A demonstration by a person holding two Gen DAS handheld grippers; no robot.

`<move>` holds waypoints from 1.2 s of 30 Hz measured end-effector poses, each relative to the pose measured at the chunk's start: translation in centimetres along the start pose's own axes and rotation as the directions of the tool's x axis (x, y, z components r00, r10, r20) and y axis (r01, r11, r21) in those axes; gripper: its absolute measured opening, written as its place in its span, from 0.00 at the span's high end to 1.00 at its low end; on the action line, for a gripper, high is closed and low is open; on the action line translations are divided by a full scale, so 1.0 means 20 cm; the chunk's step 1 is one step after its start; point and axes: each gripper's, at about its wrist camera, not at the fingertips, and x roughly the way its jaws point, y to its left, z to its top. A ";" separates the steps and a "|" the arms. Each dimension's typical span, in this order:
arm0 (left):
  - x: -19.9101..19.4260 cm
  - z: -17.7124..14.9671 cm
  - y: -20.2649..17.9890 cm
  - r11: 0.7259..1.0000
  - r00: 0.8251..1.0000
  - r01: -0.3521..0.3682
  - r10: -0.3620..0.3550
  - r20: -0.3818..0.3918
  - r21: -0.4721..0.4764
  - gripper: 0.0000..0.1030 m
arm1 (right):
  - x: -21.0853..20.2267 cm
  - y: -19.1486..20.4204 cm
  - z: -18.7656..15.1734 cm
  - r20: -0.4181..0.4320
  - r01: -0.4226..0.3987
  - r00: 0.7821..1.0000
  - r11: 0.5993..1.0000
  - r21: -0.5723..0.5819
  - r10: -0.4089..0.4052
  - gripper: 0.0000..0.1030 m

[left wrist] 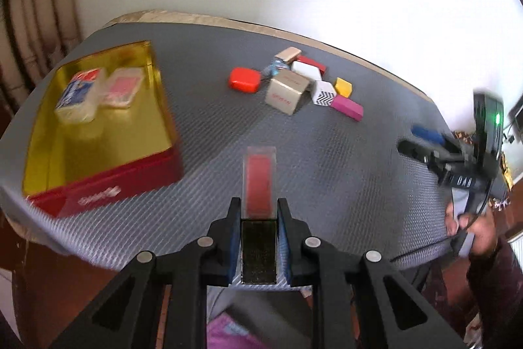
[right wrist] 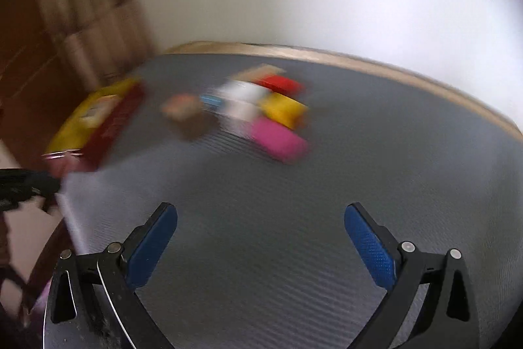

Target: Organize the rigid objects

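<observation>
My left gripper (left wrist: 259,211) is clamped on a clear case of red cards (left wrist: 260,182), above the mat right of the gold-lined red box (left wrist: 108,185). My right gripper (right wrist: 261,228) gapes, holding nothing. Next: lay it beside the 2 packs (left wrist: 98,92) inside.

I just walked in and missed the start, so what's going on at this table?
A person is sorting small boxes into a red tray with a gold lining, using a handheld gripper in each hand. The left gripper is shut on a clear case with a red insert. The right gripper is open and empty. Two card packs already lie in the tray. A cluster of coloured boxes waits on the grey mat.
</observation>
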 end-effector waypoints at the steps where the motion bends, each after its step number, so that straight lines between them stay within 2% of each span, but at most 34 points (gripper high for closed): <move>1: -0.03 -0.02 0.02 1.000 1.000 -0.011 0.011 0.012 -0.001 0.80 | 0.02 0.07 0.06 -0.003 -0.034 0.999 0.999 -0.042 0.034 0.01; 5: -0.10 -0.06 0.08 1.000 0.998 -0.031 0.031 0.055 0.001 0.80 | 0.17 0.31 0.29 -0.059 -0.099 0.994 0.977 -0.190 0.089 0.02; 8: -0.11 -0.07 0.12 1.000 0.998 -0.004 0.005 0.055 -0.024 0.80 | 0.31 0.39 0.41 -0.121 -0.102 0.990 0.961 -0.255 0.073 0.10; 9: -0.12 -0.07 0.13 1.000 0.998 0.002 0.000 0.059 -0.028 0.80 | 0.35 0.40 0.44 -0.139 -0.101 0.988 0.959 -0.265 0.066 0.13; 18: -0.18 -0.07 0.10 1.000 0.994 0.011 -0.011 0.104 0.003 0.80 | 0.58 0.43 0.51 -0.233 -0.099 0.972 0.958 -0.268 0.035 0.14; 23: -0.20 -0.06 0.10 1.000 0.993 0.017 -0.017 0.116 0.003 0.80 | 0.68 0.43 0.54 -0.277 -0.109 0.960 0.955 -0.274 0.030 0.19; 24: -0.19 -0.07 0.11 1.000 0.994 0.017 -0.017 0.111 -0.001 0.80 | 0.69 0.43 0.54 -0.286 -0.109 0.958 0.955 -0.277 0.027 0.23; 26: -0.16 -0.06 0.14 0.999 0.995 0.025 -0.023 0.097 -0.022 0.80 | 0.73 0.43 0.53 -0.314 -0.121 0.949 0.955 -0.272 0.031 0.44; 27: -0.16 -0.06 0.16 0.999 0.995 0.032 -0.029 0.096 -0.036 0.80 | 0.74 0.43 0.53 -0.324 -0.118 0.946 0.955 -0.273 0.024 0.60; 30: -0.20 -0.04 0.21 0.997 0.993 0.040 -0.031 0.118 -0.071 0.80 | 0.76 0.44 0.52 -0.338 -0.094 0.941 0.955 -0.280 -0.006 0.61; 36: -0.35 0.02 0.32 0.987 0.979 -0.055 0.083 0.184 -0.151 0.80 | 0.69 0.44 0.48 -0.307 -0.072 0.952 0.960 -0.271 -0.015 0.61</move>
